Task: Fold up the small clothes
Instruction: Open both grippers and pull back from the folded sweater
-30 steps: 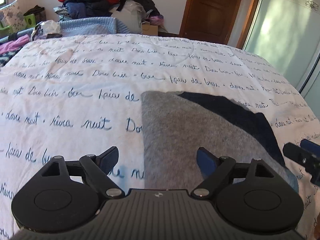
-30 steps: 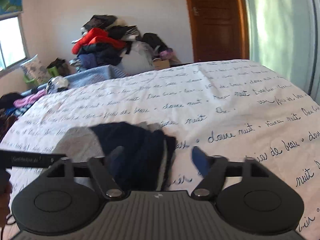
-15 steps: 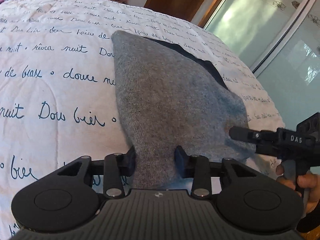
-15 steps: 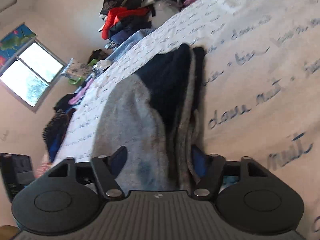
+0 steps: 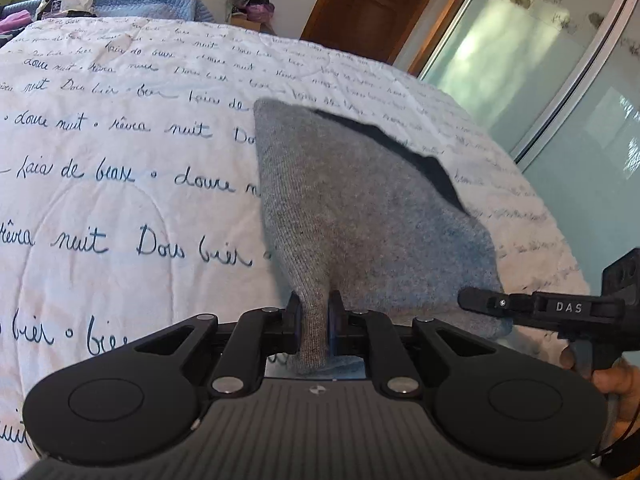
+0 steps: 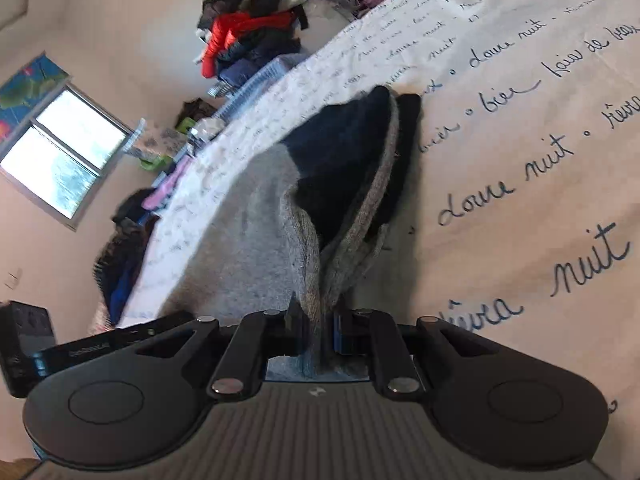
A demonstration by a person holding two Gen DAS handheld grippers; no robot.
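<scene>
left tongs [image 5: 314, 326] pinching near-left corner of grey knit garment with navy panel [image 5: 360, 200] | right tongs [image 6: 318, 326] pinching its near-right corner | garment lies near the bed's near edge on white script-printed quilt [image 5: 120, 140] | advice: lift both corners level, carry evenly to far hem | far edge and inner layers hidden

We note a script-printed bedspread [image 5: 120, 152], clothes pile [image 6: 248, 36], window [image 6: 64, 152], wooden door [image 5: 372, 4], glass wardrobe doors [image 5: 560, 80].
</scene>
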